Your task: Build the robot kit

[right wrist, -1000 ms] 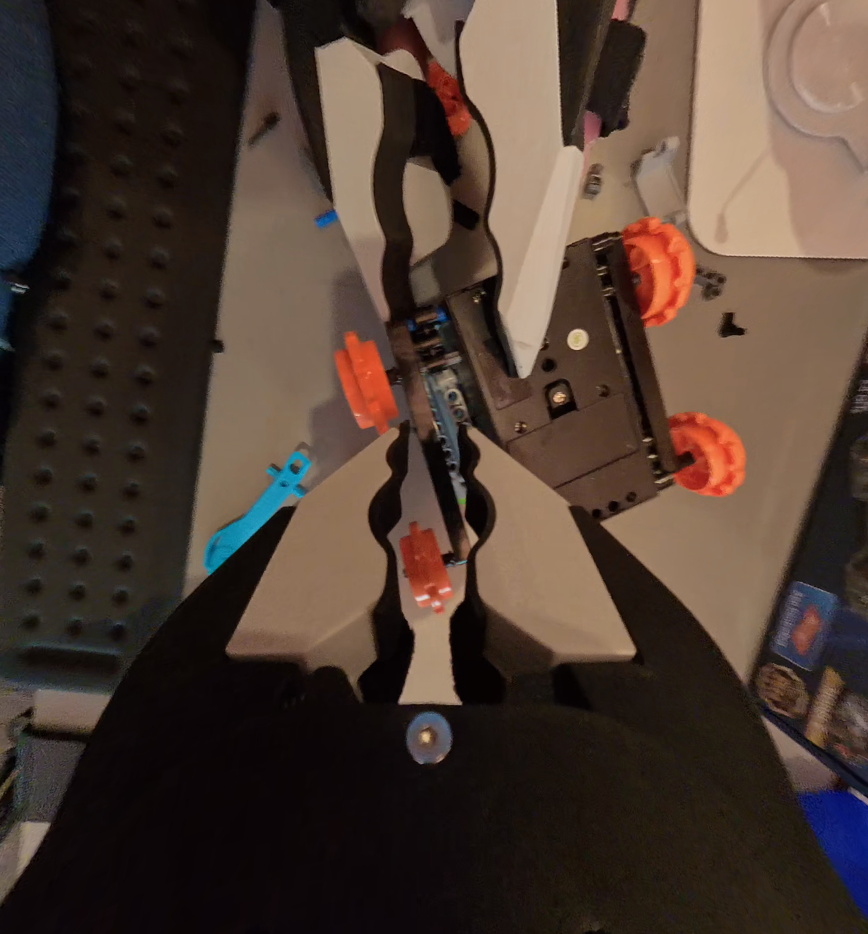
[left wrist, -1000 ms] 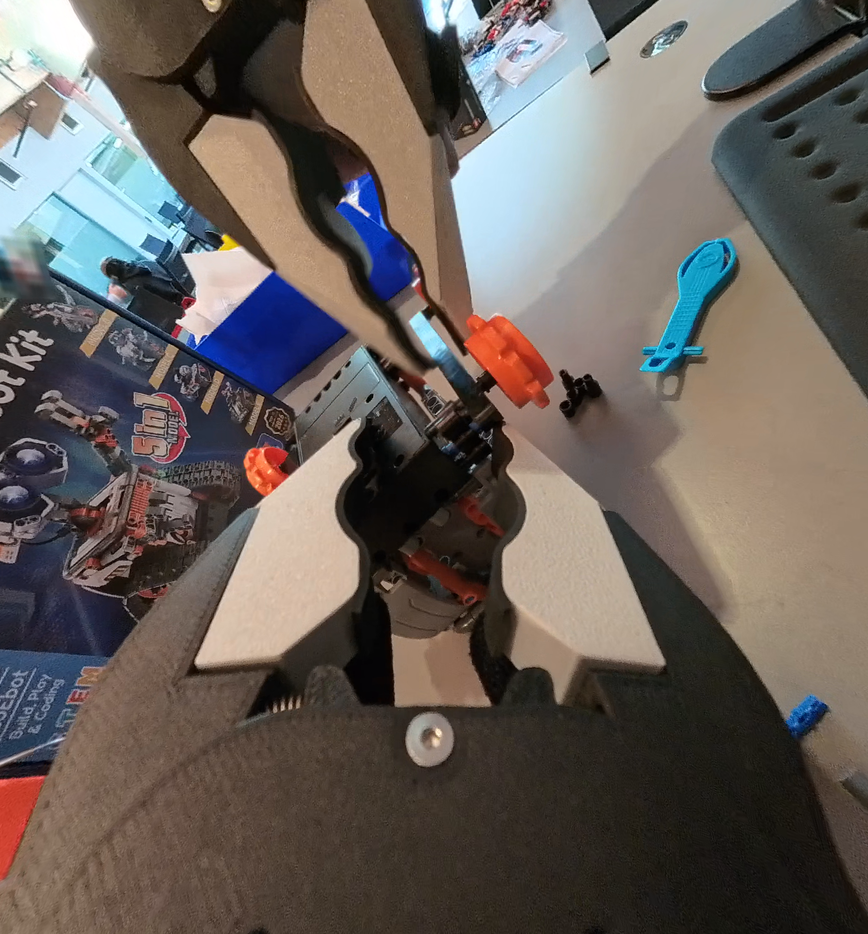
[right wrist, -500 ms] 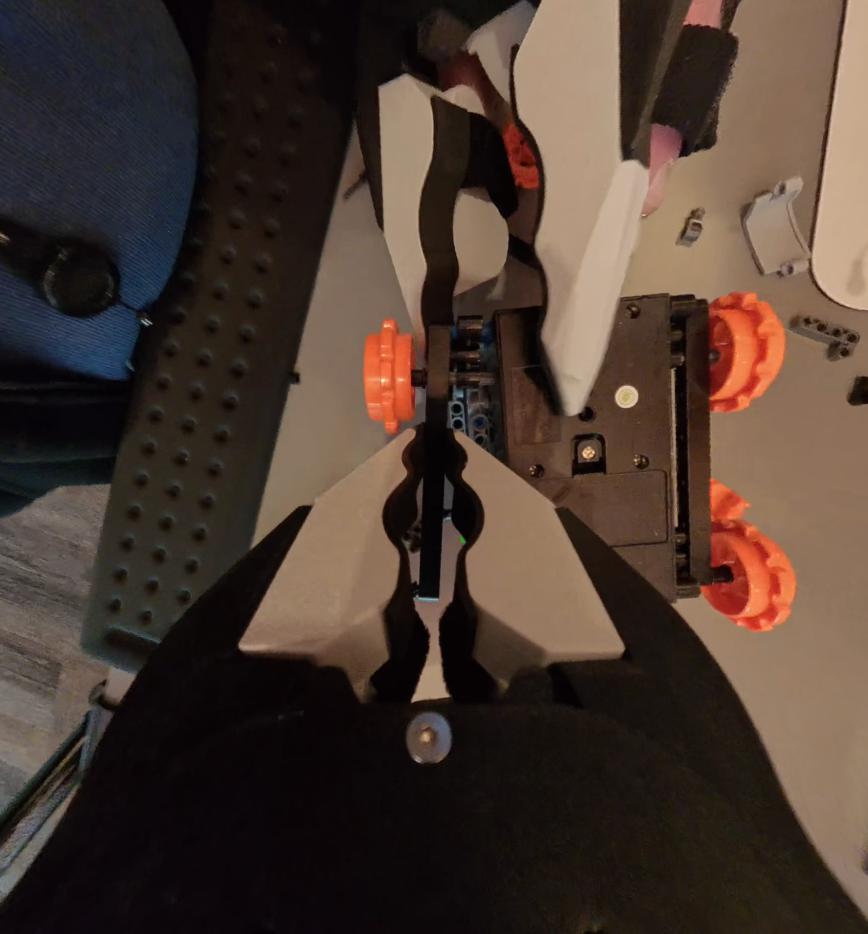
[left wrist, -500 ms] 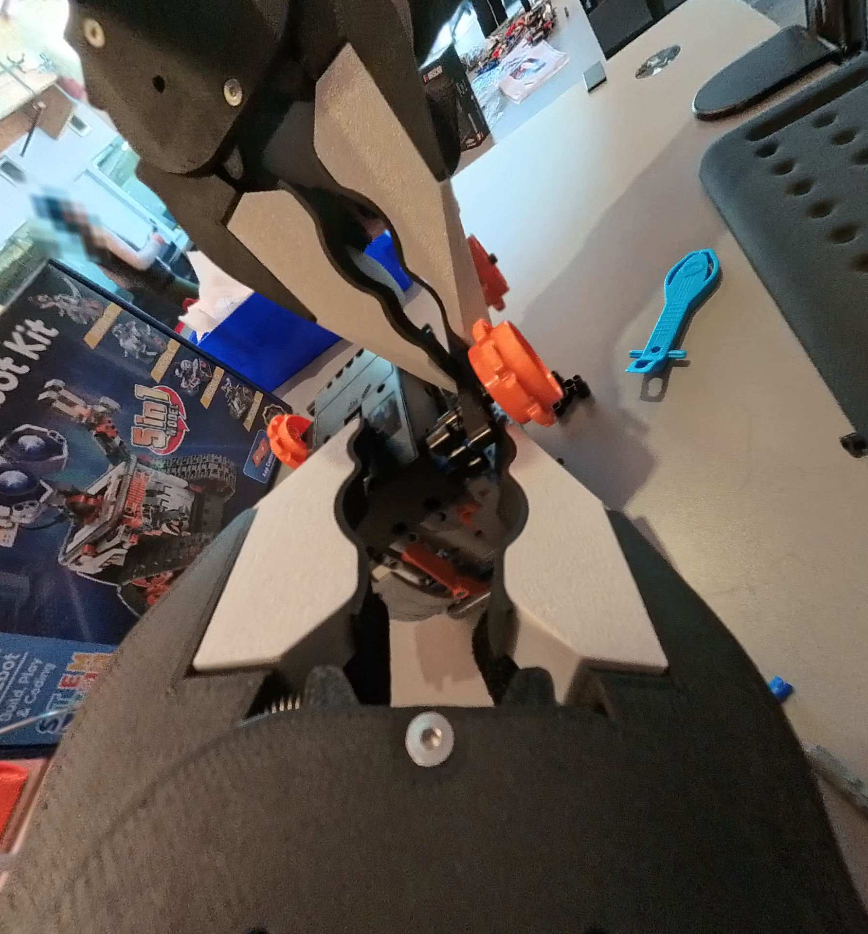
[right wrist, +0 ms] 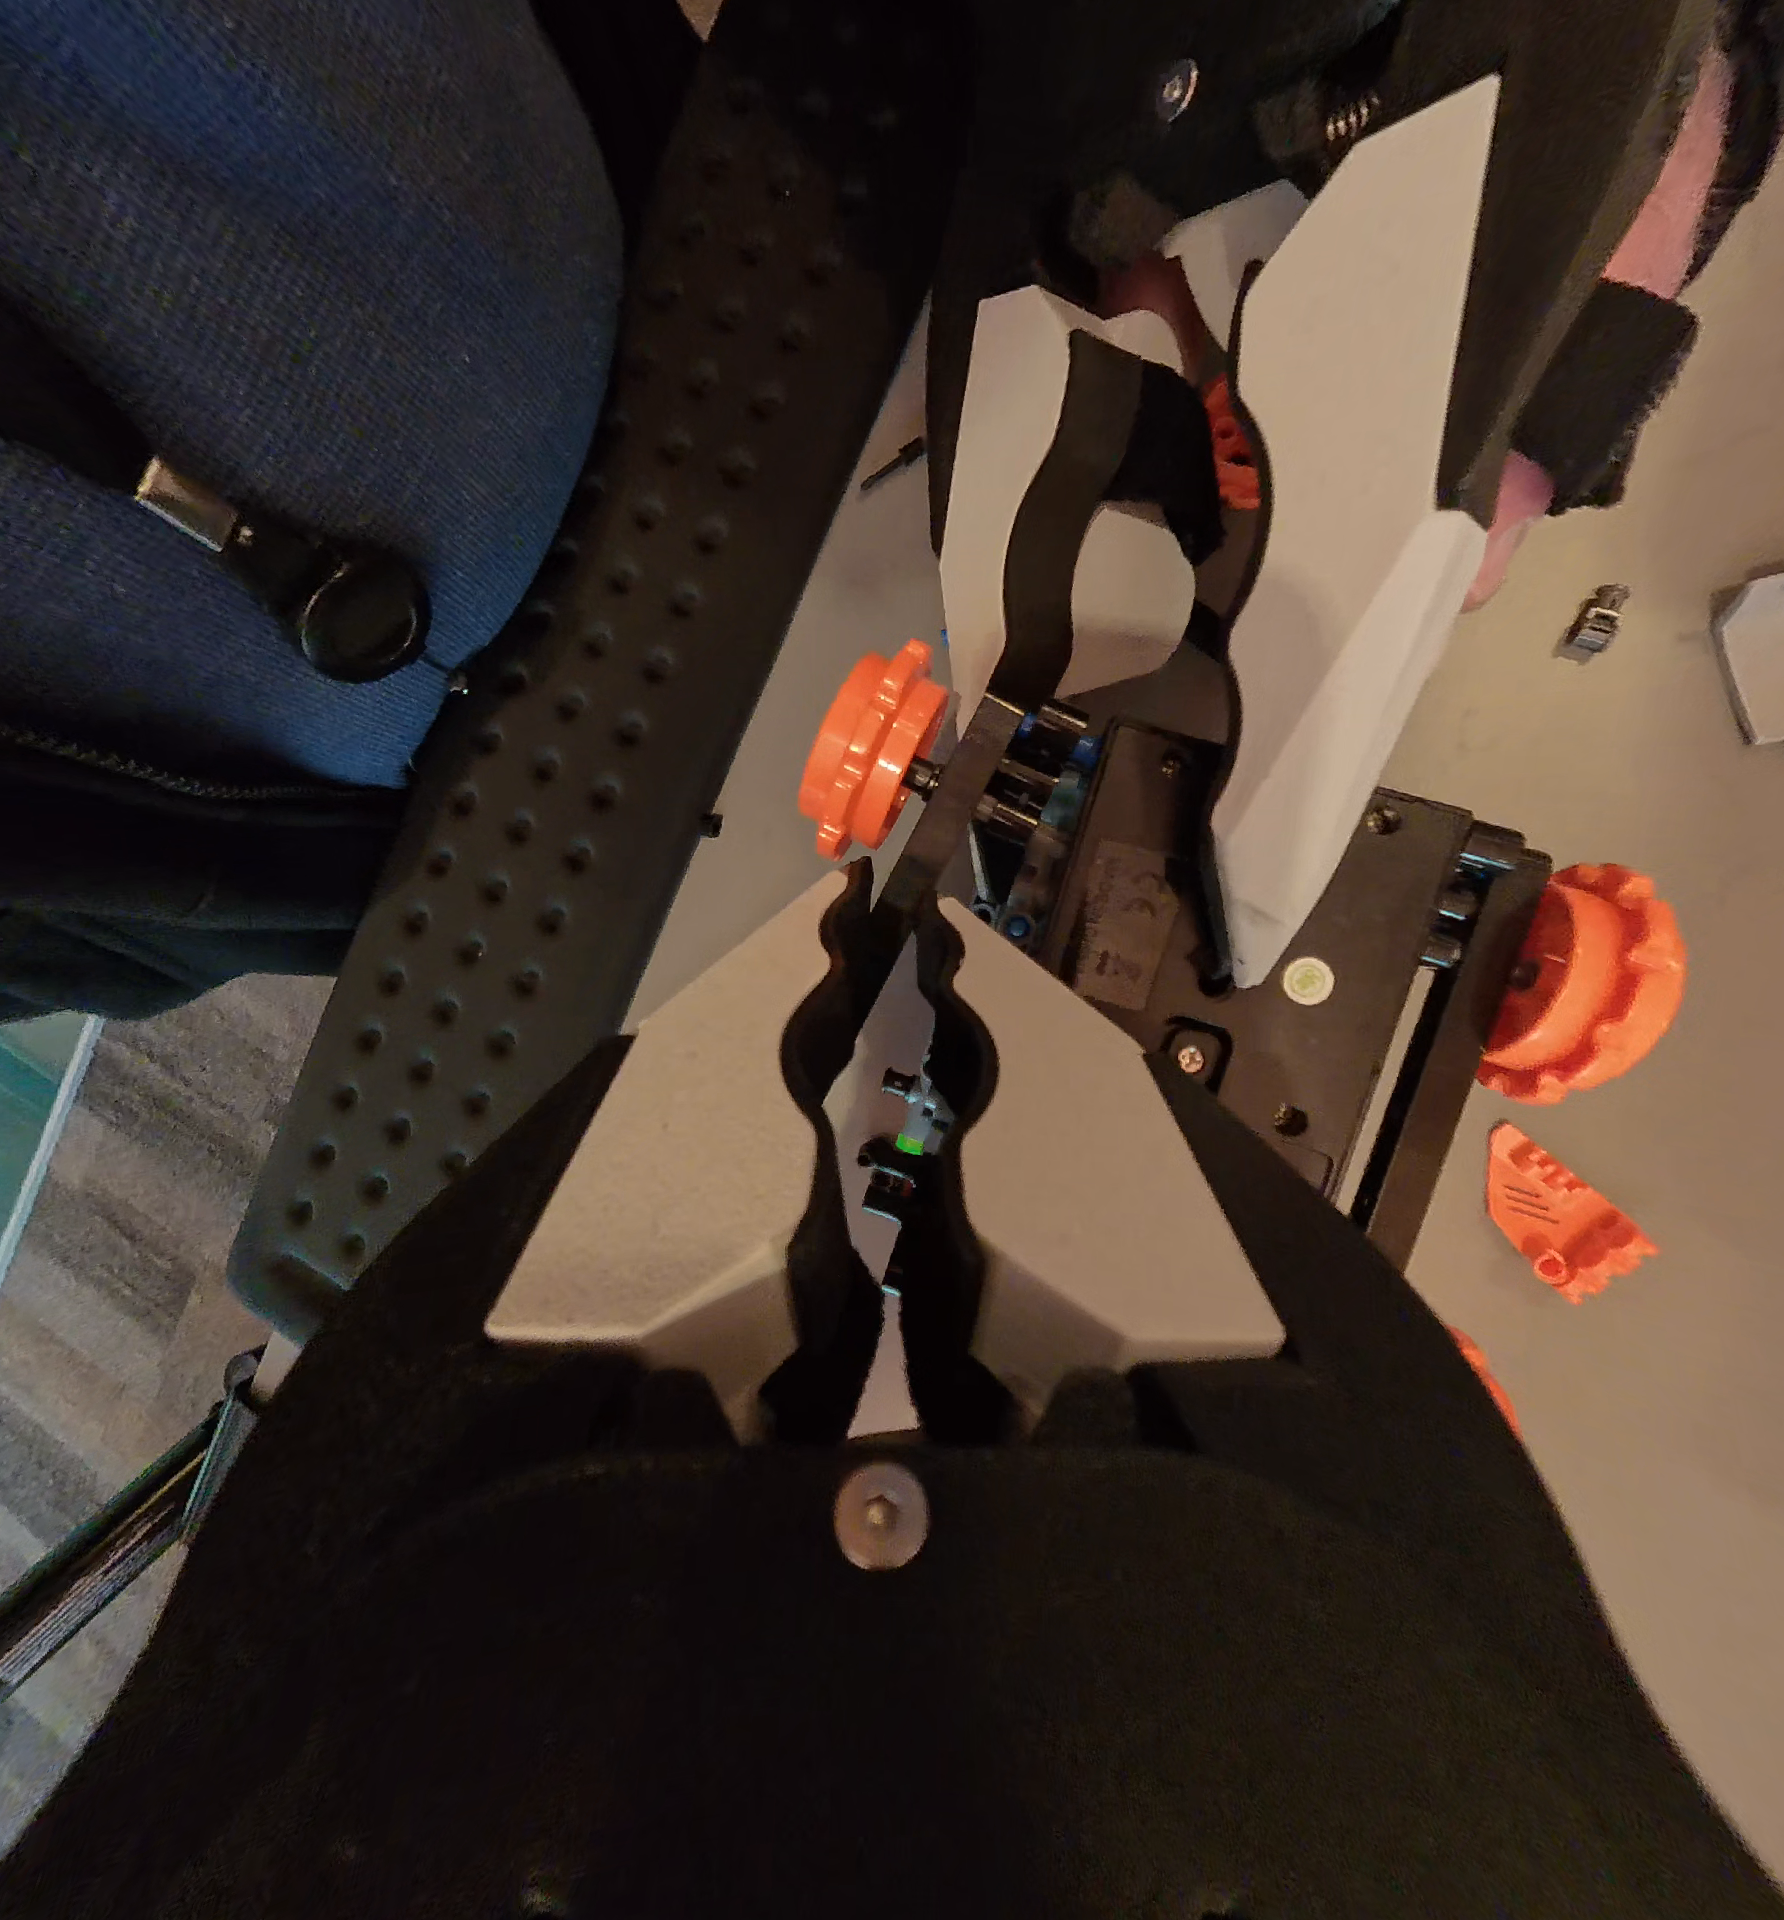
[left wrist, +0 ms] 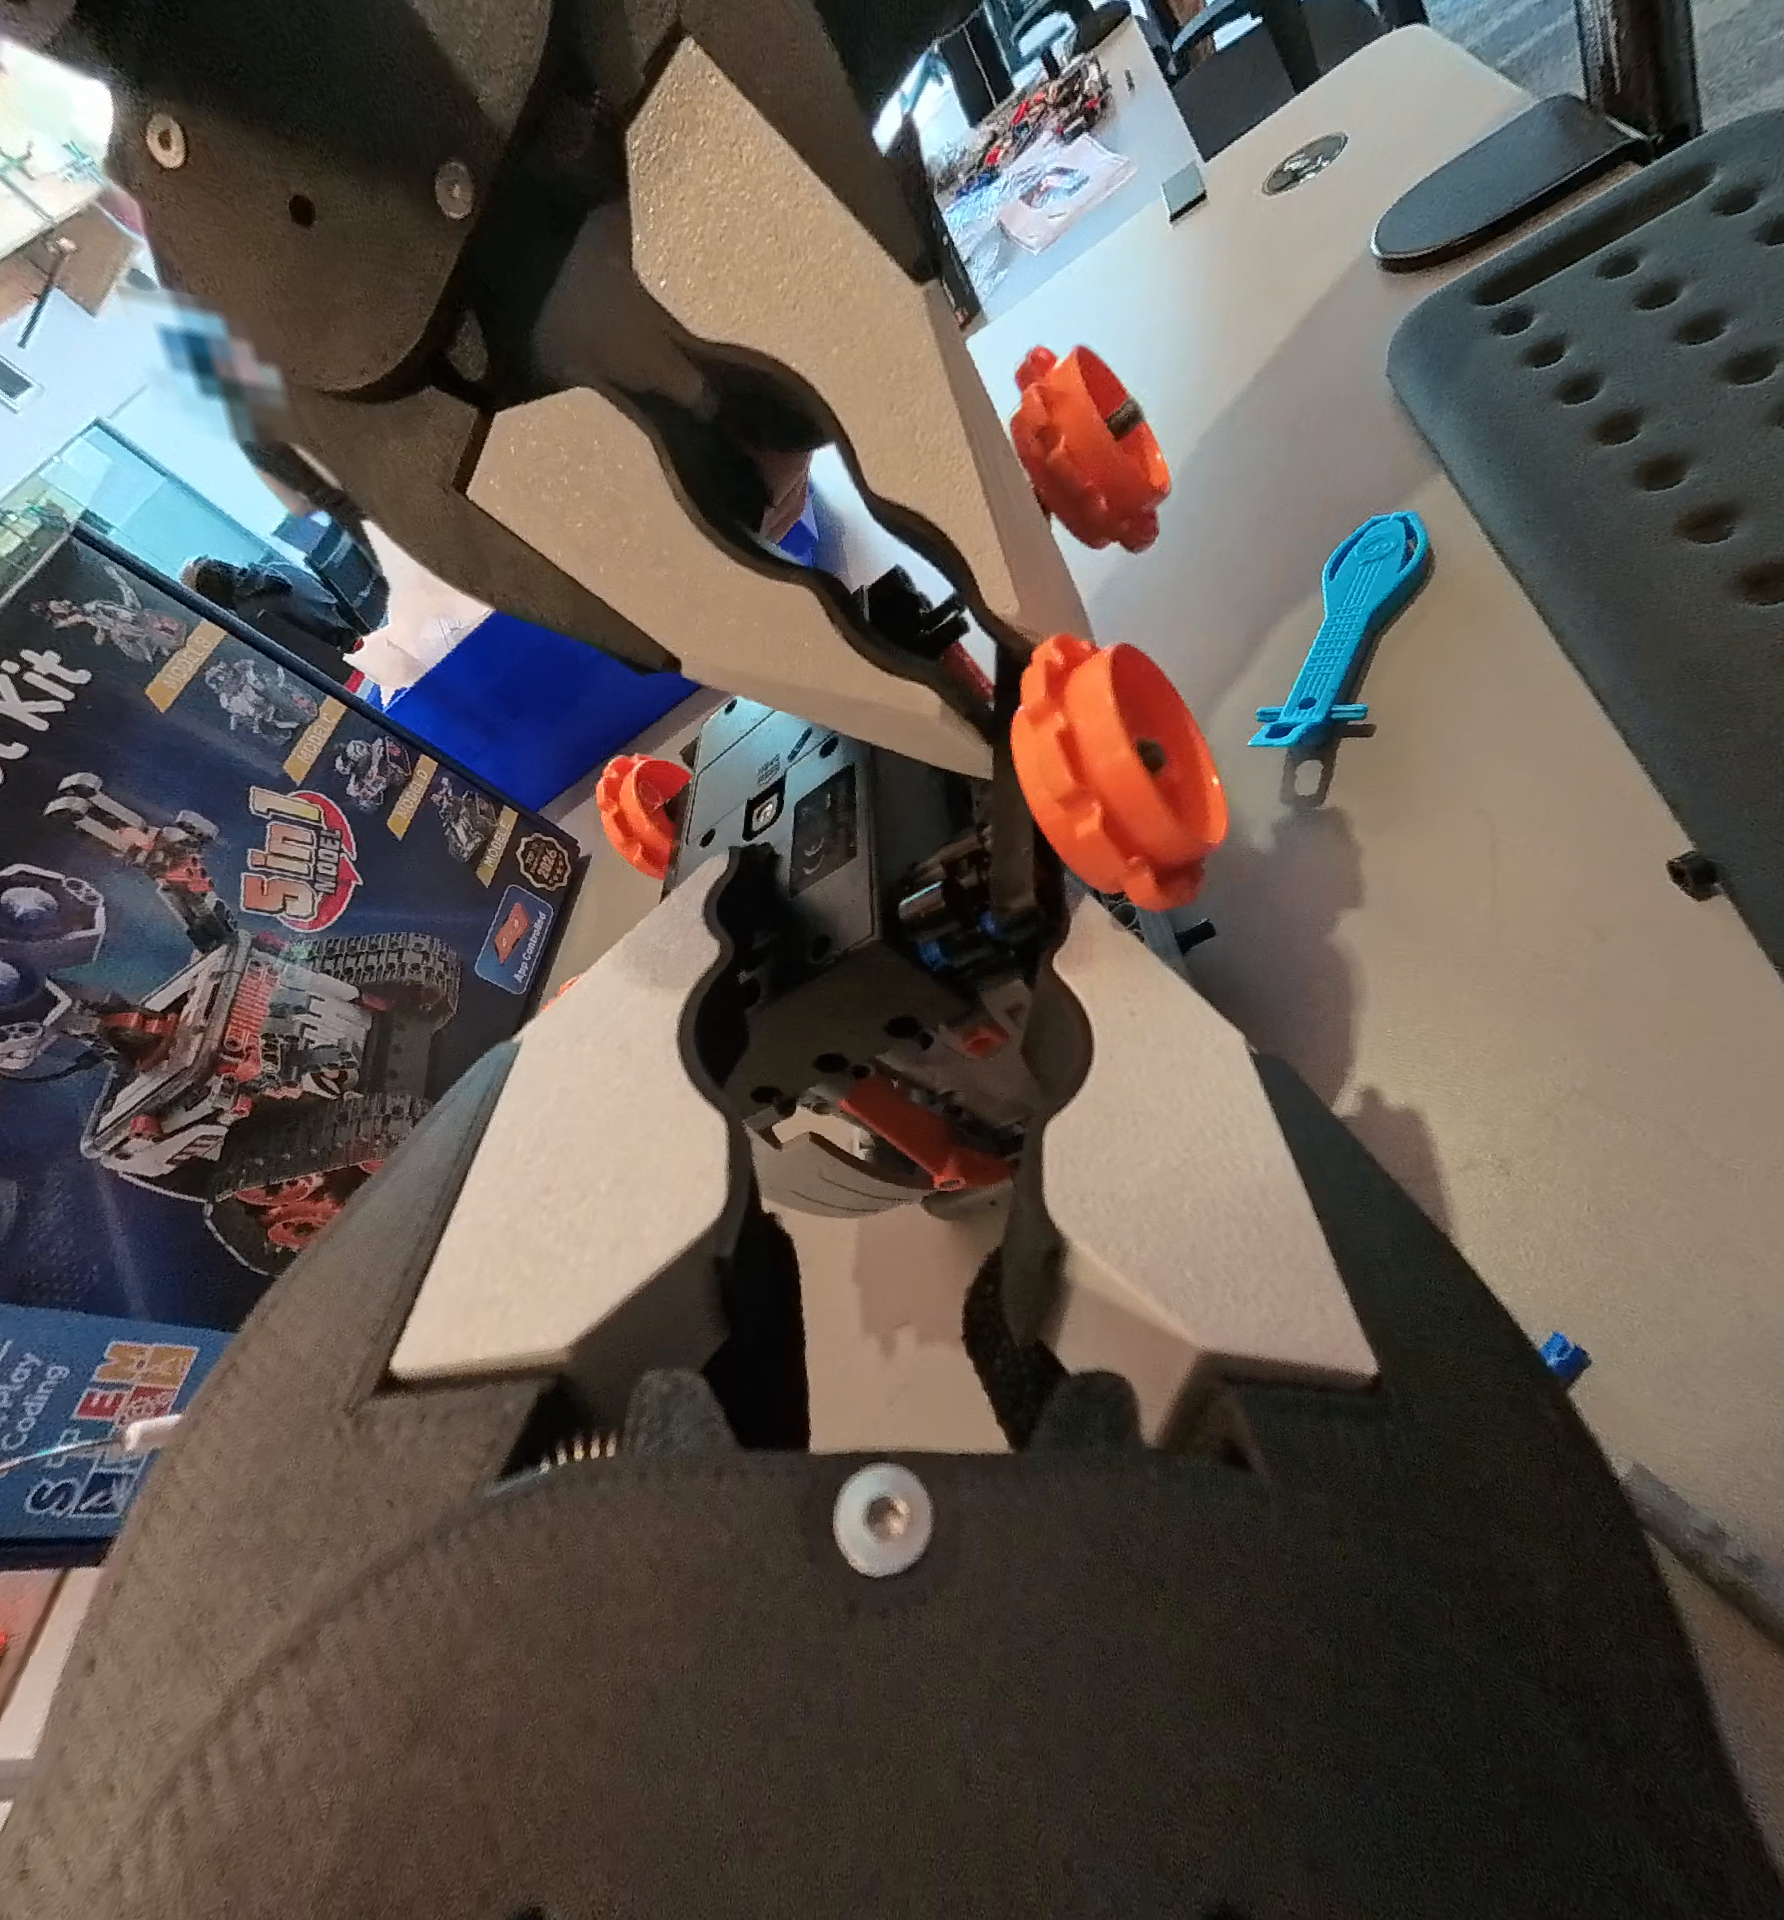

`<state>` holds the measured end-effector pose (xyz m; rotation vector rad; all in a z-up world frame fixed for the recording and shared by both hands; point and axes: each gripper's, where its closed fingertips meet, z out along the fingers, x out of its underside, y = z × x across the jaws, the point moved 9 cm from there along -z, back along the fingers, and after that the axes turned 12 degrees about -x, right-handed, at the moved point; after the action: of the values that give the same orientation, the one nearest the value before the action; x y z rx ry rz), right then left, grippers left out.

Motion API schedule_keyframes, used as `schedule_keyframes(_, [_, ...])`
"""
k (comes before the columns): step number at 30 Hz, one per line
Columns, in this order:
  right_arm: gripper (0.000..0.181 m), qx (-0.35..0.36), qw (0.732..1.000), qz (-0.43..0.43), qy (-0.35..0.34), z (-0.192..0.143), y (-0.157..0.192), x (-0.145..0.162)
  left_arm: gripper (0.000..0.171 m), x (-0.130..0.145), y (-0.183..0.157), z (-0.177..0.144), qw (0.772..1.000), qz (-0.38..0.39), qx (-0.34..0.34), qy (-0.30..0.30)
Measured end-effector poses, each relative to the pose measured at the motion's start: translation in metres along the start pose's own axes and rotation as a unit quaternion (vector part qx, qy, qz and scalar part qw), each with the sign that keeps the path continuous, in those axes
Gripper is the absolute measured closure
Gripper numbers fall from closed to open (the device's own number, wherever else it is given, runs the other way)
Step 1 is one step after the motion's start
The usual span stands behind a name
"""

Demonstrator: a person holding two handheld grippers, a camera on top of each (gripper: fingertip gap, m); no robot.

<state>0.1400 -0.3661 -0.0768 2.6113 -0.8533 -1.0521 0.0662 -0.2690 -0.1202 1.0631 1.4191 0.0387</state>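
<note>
Two tongs grip black model point(left wrist: 815, 935); blue tool point(left wrist: 1345, 623) beside.

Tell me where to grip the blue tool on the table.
Probably best to take the blue tool by its ribbed shank, from above, fingers across its narrow width: it lies flat on the table, both long sides clear.

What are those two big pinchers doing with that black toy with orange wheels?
A person holds two grippers, both clamped on a half-built toy robot vehicle above a pale table. The left gripper grips its black motor block. The right gripper pinches a thin black beam carrying an orange wheel. A blue brick tool, loose pieces and the kit box lie nearby.
</note>
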Motion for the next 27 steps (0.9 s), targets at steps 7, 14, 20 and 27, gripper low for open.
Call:
schedule_keyframes(7, [0.174,0.051,0.997,0.057,-0.021,-0.003,0.001,0.0,0.121,-0.001,0.003,-0.001,1.0,0.014,-0.005,0.008])
schedule_keyframes(14, [0.168,0.113,0.978,0.125,-0.123,-0.012,0.018,0.014,0.124,-0.004,0.002,-0.008,0.997,0.07,-0.009,0.03])
schedule_keyframes(20, [0.166,0.169,0.944,0.17,-0.225,-0.034,0.052,0.036,0.125,-0.002,0.004,-0.02,0.993,0.1,-0.023,0.056])
schedule_keyframes(27, [0.158,0.257,0.902,0.291,-0.191,-0.007,0.066,0.096,0.128,-0.003,0.007,-0.025,0.985,0.147,-0.025,0.081])
